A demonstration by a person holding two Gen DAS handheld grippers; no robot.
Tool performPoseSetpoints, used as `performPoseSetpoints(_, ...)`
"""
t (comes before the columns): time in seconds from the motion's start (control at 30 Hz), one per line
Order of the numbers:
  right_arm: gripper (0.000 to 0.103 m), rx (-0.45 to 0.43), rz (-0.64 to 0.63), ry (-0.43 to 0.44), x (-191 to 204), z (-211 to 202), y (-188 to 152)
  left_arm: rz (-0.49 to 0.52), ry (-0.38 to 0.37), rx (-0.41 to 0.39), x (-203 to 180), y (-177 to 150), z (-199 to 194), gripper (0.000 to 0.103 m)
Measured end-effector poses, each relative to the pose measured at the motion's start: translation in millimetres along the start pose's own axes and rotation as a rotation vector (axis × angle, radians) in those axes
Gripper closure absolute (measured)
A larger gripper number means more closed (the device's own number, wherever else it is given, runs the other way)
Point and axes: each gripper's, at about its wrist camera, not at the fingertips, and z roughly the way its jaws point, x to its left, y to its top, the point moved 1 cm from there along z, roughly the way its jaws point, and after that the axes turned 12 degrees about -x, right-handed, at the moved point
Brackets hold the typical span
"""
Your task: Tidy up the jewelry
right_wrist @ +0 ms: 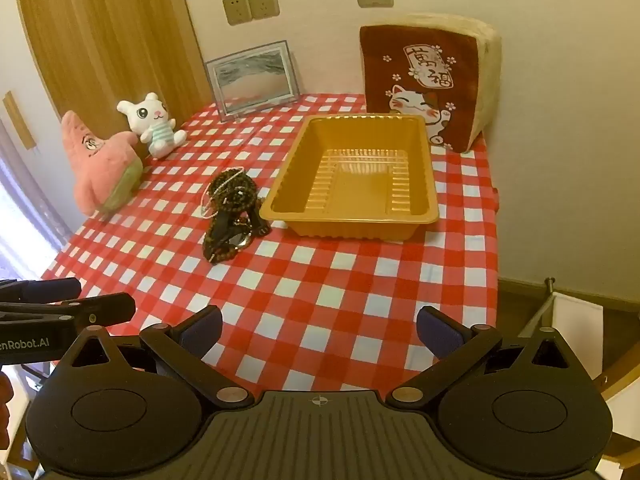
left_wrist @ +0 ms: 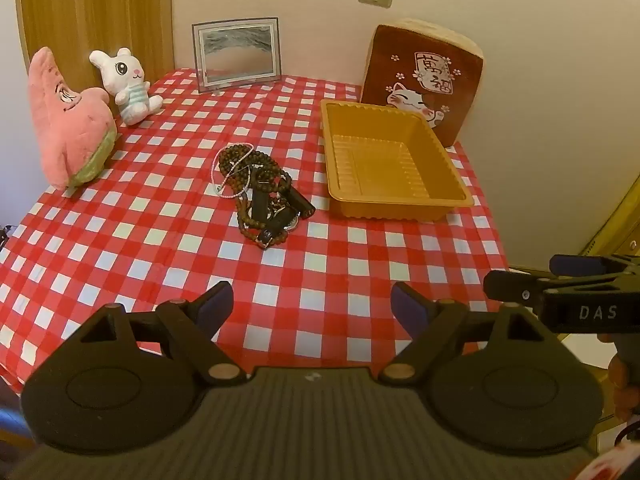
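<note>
Jewelry pile (left_wrist: 260,196) sits mid-desk on the red-check cloth (left_wrist: 160,240): dark bead strands, a thin pale chain, a watch w/ black strap, all tangled together. Left to right: pink star plush (left_wrist: 68,120) and white bunny plush (left_wrist: 128,84) at the far left edge, framed picture (left_wrist: 237,54) at the back wall, the pile, then the yellow tray (left_wrist: 456,184) just beside it, cat-print cushion (left_wrist: 424,80) behind the tray.

Progress: nothing done yet, as I read it. Tray holds nothing, every piece is still on the cloth. All of the sorting is left.

Left gripper (left_wrist: 312,308) and right gripper (right_wrist: 320,332) both hang over the near desk edge, jaws wide open, nothing between them, well short of the pile.

Views: the left cam shows the strands spread apart; the right cam looks deeper into the tray's ribbed floor, plus a white bin (right_wrist: 576,332) on the floor at right.
</note>
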Motion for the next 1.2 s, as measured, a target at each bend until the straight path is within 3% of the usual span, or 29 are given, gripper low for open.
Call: performPoseSetpoints(1.2,0.000,0.007,-0.007,-0.004,1.1,9.6,3.9,0.000,0.003,0.005,-0.5,-0.1,0.2,0.018)
